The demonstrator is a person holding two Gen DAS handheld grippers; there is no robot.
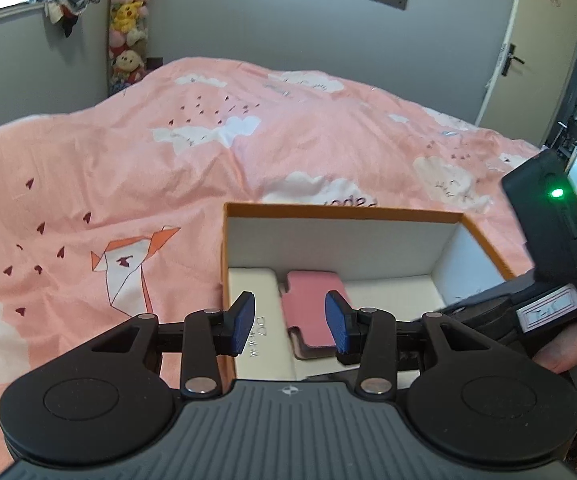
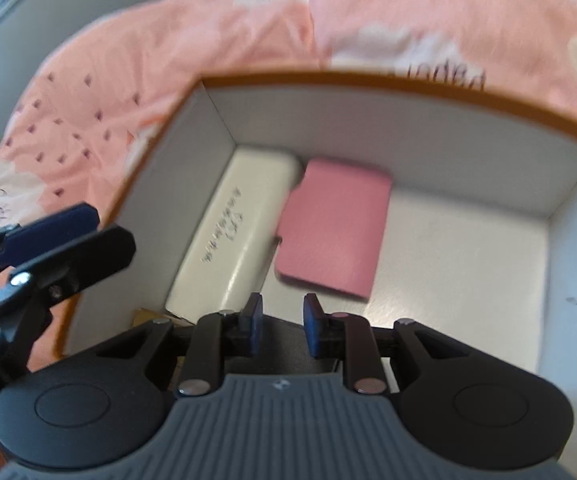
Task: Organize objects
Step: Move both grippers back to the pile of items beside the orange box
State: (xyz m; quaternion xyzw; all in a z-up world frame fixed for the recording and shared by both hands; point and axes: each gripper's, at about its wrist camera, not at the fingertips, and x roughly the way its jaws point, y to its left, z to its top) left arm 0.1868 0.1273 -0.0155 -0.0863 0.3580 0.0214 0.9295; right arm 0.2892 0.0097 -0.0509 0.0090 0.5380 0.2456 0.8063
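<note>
At lower centre we see the flat pink wallet [image 1: 315, 312] lying in the orange-rimmed white cardboard box [image 1: 340, 213] beside a long cream case [image 2: 234, 232]. Our left gripper [image 1: 290, 322] hovers wide and empty above it; our right gripper [image 2: 282, 326] is narrower, also empty. A pink printed bedspread [image 1: 128, 152] surrounds the box.

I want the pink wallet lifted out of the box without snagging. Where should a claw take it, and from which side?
Probably from above, pinching the pink wallet across its two long edges. It lies flat on the floor of the box; its left edge rests against the white case, so the right claw, open just above, would likely need to nudge it rightward first.
</note>
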